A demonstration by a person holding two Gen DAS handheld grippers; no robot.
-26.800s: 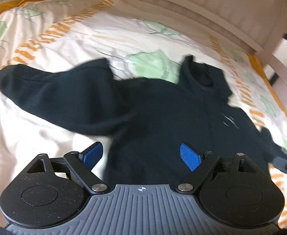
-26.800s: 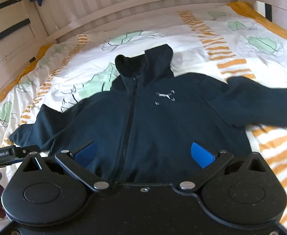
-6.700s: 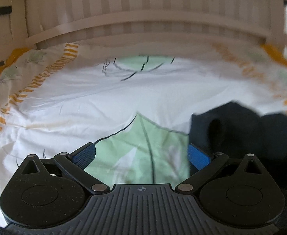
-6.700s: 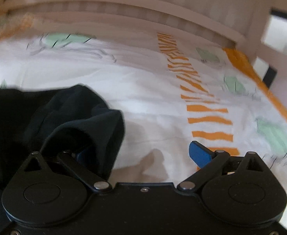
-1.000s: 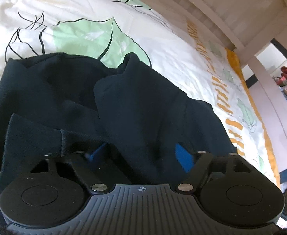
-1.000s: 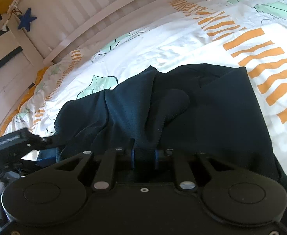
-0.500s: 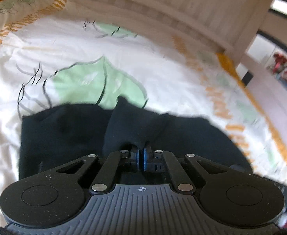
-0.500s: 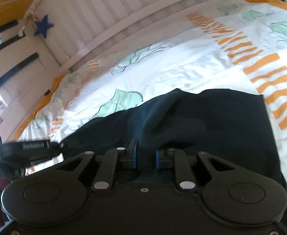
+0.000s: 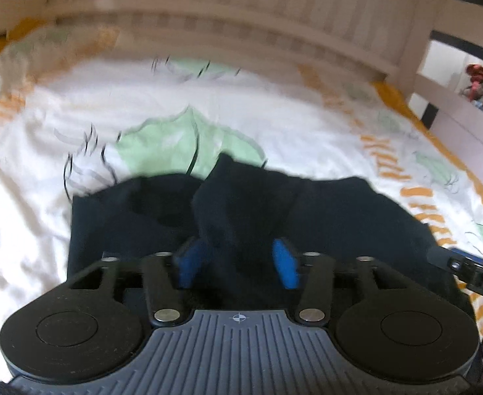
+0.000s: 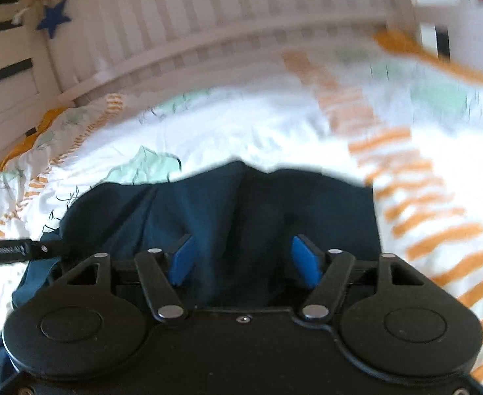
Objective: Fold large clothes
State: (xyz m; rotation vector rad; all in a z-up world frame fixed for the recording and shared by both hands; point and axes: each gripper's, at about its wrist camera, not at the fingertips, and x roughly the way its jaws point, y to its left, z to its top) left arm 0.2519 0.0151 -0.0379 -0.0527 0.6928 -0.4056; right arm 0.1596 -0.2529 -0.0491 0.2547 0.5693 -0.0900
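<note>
The dark navy hooded jacket (image 9: 323, 210) lies folded into a compact bundle on the bed; it also shows in the right wrist view (image 10: 274, 204). My left gripper (image 9: 238, 260) is open, its blue pads (image 9: 189, 260) spread apart around a raised fold of the jacket. My right gripper (image 10: 246, 260) is open too, its blue pads (image 10: 304, 260) apart over the jacket's near edge. Neither grips the cloth. Both views are blurred by motion.
The bed sheet (image 9: 27, 204) is white with green leaves and orange stripes. A slatted wooden bed rail (image 9: 241, 23) runs along the far side, with a blue star (image 10: 53, 18) hanging on it. The other gripper's edge shows at the right (image 9: 465, 270).
Both grippers have opened and let go of the jacket fold they were pinching half a second ago. The jacket has dropped onto the bundle. Both cameras have pulled back a little.
</note>
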